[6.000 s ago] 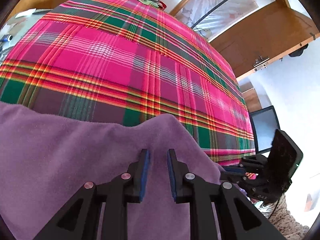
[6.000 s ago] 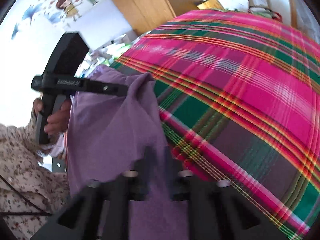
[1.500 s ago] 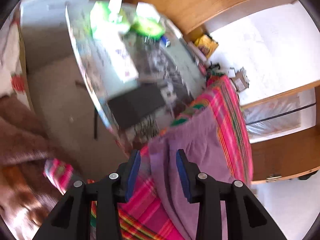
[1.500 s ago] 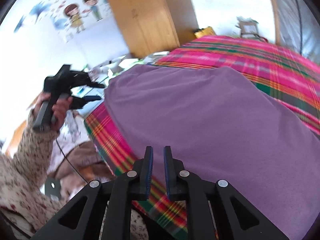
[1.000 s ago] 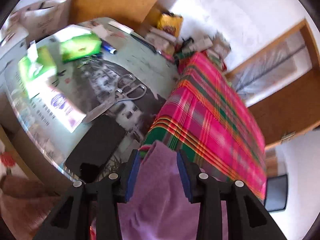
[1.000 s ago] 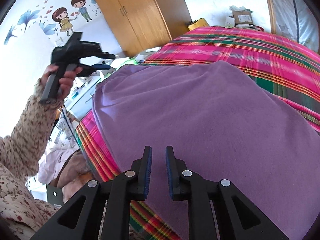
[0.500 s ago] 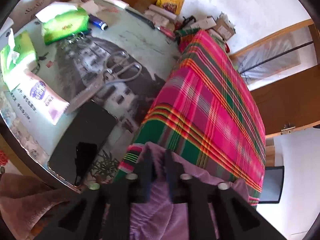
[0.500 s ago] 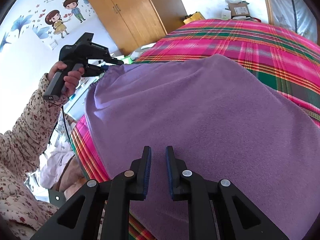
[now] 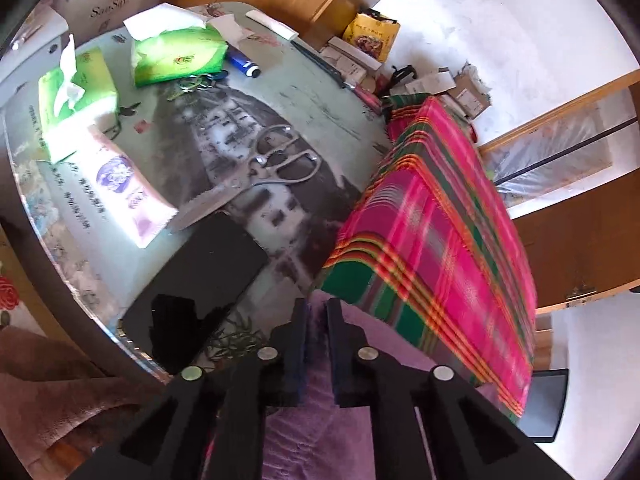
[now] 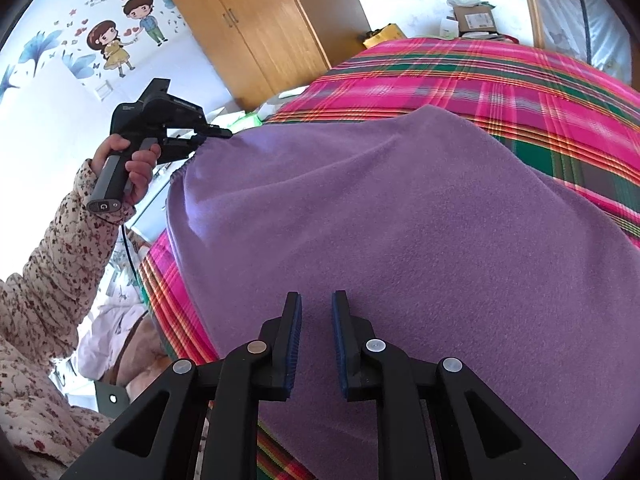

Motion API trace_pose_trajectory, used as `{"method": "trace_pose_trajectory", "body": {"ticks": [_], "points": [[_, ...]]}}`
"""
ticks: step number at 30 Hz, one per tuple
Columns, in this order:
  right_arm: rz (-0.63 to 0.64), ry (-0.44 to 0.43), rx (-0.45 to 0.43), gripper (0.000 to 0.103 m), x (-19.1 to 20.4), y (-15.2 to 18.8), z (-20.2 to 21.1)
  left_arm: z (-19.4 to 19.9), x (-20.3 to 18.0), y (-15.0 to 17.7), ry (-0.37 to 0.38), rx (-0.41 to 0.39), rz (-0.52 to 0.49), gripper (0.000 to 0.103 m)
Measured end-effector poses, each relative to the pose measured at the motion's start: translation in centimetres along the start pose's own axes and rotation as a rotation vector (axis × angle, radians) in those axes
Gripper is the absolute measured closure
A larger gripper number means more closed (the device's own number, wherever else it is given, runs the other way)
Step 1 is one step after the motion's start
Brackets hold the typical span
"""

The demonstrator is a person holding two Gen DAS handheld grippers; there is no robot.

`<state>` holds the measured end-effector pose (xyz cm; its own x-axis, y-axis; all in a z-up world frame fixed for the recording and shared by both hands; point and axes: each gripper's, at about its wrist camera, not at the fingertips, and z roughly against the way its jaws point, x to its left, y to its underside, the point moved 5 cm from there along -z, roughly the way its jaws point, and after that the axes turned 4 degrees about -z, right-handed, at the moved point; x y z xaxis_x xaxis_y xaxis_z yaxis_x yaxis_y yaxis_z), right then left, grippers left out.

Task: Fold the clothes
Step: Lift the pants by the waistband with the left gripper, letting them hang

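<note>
A purple cloth (image 10: 400, 220) lies spread over a pink and green plaid bedspread (image 10: 500, 76). In the right wrist view, my left gripper (image 10: 218, 134) pinches the cloth's far left corner, which is gathered into its tips. In the left wrist view that gripper (image 9: 318, 304) has a fold of purple cloth (image 9: 304, 432) between its pads; its jaws are opening slightly, with the cloth still pressed between them. My right gripper (image 10: 316, 300) hovers over the cloth's near part, its jaws a narrow gap apart with nothing between them.
Left of the bed stands a glass table (image 9: 320, 92) with scissors (image 9: 276, 164), a black phone (image 9: 200, 280) and tissue packs (image 9: 176, 56). A person's floral sleeve (image 10: 52, 260) reaches in from the left. A wooden wardrobe (image 10: 260, 20) stands behind.
My left gripper came down onto the cloth's corner with wide jaws and closed on it. The corner is now bunched at its tips. The right gripper has stayed put.
</note>
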<state>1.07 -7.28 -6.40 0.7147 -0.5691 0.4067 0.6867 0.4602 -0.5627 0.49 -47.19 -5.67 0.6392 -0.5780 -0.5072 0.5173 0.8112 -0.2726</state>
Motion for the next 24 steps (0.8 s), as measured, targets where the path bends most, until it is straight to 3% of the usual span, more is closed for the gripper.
{"method": "trace_pose_trajectory", "body": {"ticks": [7, 11, 24], "points": [[0.006, -0.002, -0.010, 0.083, 0.3, 0.3, 0.2, 2.9, 2.4, 1.0, -0.016, -0.015, 0.055, 0.085], [0.012, -0.006, -0.013, 0.083, 0.5, 0.5, 0.3, 4.5, 3.4, 2.6, 0.020, -0.014, 0.095, 0.074], [0.029, -0.017, -0.015, 0.082, 1.5, 1.4, 0.6, 5.5, 4.1, 6.8, 0.025, 0.028, 0.180, 0.070]]}}
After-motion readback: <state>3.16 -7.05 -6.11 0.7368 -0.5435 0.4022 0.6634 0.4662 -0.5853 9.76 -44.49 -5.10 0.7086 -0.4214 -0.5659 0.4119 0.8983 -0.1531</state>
